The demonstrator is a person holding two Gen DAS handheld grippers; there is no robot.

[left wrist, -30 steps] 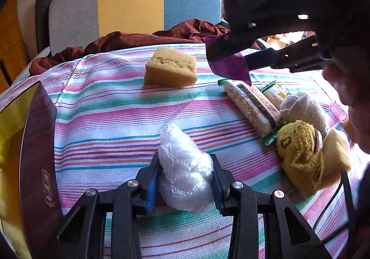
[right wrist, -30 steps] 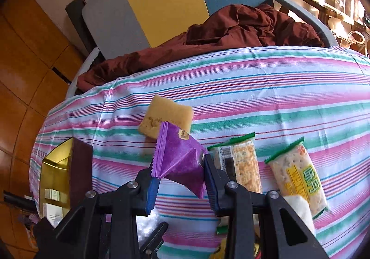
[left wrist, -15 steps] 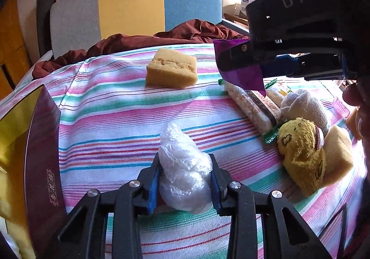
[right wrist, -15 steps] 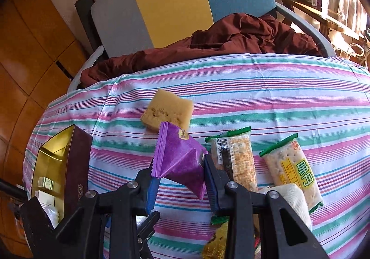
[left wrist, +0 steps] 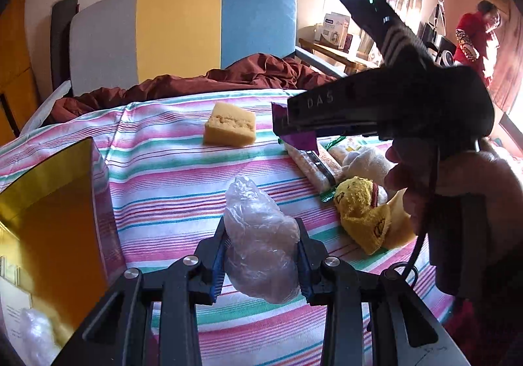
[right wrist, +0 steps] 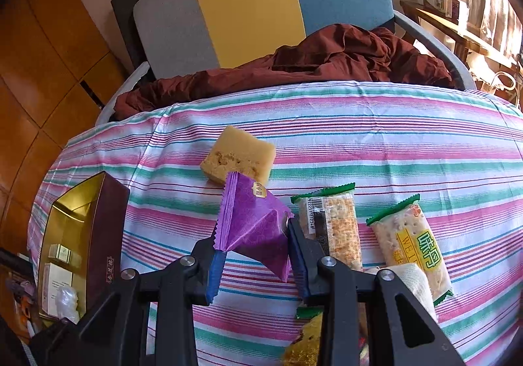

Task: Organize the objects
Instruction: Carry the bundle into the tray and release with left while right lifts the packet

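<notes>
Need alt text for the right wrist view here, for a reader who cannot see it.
The right gripper is shut on a purple crinkle-edged foil packet above a pink, green and white striped tablecloth. A yellow sponge block lies beyond it, two green-ended cracker packs to its right, and an open gold-lined maroon box to the left.

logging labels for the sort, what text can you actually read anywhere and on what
"DAS": side of the right gripper.
"WEI", cut off, plus two large Chinese characters: yellow-labelled cracker packet.
Barcode digits on the other cracker packet: too small.
Purple packet emblem, dark box motif: unreadable.
</notes>
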